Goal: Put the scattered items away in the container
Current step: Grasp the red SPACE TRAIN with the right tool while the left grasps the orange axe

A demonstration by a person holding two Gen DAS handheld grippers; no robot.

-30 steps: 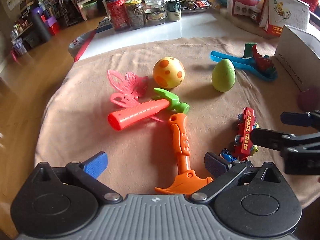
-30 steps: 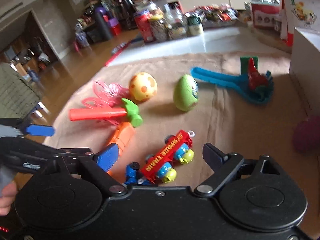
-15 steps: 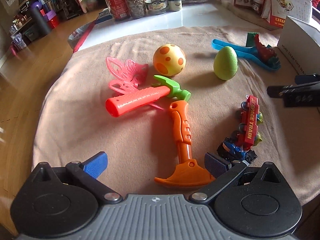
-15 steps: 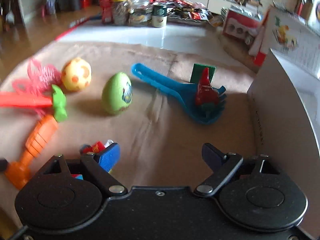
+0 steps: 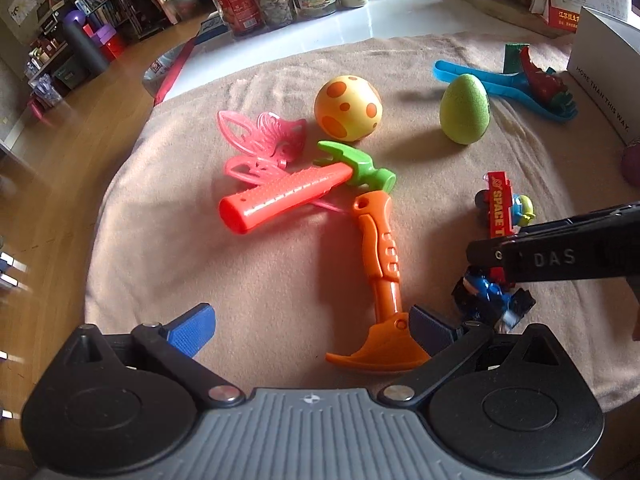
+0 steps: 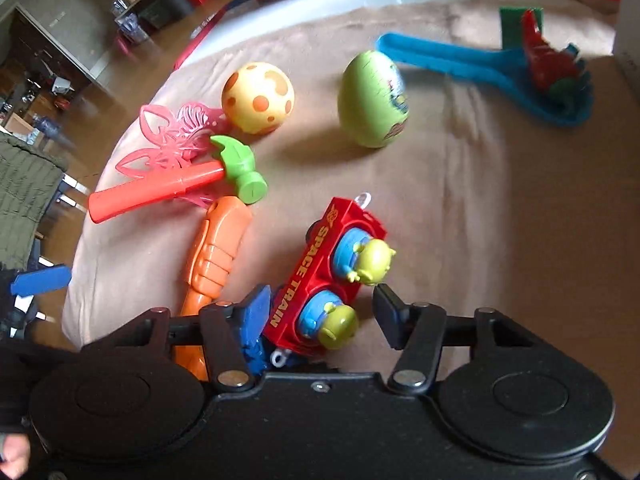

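Toys lie scattered on tan cloth (image 5: 160, 240): pink butterfly (image 5: 260, 144), red-handled hammer (image 5: 288, 196), orange axe (image 5: 380, 264), spotted ball (image 5: 347, 108), green egg (image 5: 464, 109). Left gripper (image 5: 308, 324) fingers open, empty, over axe head. Right gripper (image 6: 320, 312) fingers open, straddling red train (image 6: 320, 276), not clamped. White box (image 5: 600, 64) far right.
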